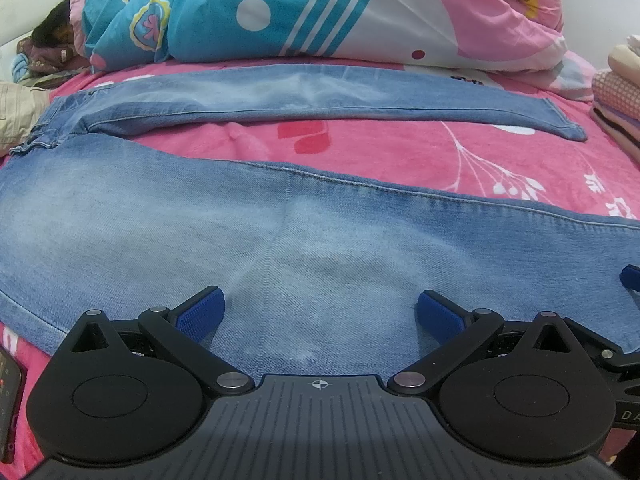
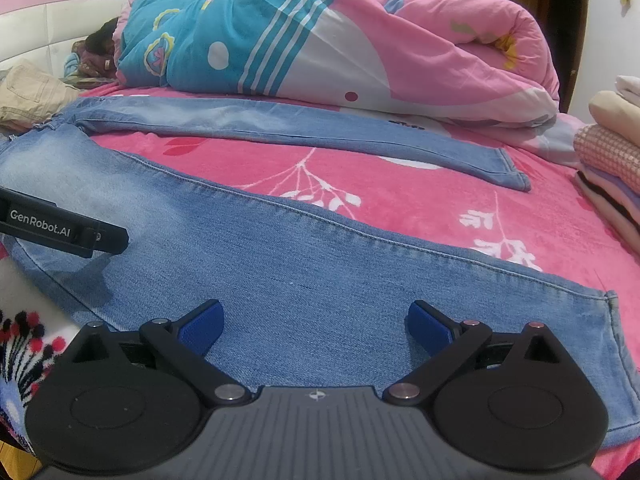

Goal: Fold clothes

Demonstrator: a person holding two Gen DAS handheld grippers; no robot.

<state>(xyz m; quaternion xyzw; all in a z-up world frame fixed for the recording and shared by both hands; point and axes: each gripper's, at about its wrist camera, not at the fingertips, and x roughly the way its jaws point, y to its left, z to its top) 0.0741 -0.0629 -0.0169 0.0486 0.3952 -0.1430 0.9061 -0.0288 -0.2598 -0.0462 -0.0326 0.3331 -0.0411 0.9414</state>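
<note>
— Where are the jeans (image 1: 168,216)?
— Flat on the pink bed (image 2: 440,184), legs running left to right, hems rightward.
— Your tongs?
— My left tongs (image 1: 320,312) and right tongs (image 2: 314,324) gape wide over the near leg, empty.

The jeans (image 1: 168,216) run off the left wrist picture at 9 o'clock, so their waistband is cut off. A person (image 2: 100,38) at 10 o'clock lies mostly hidden under the quilt (image 2: 320,36). The stack of folded clothes (image 2: 612,160) is cut off at 3 o'clock.
</note>
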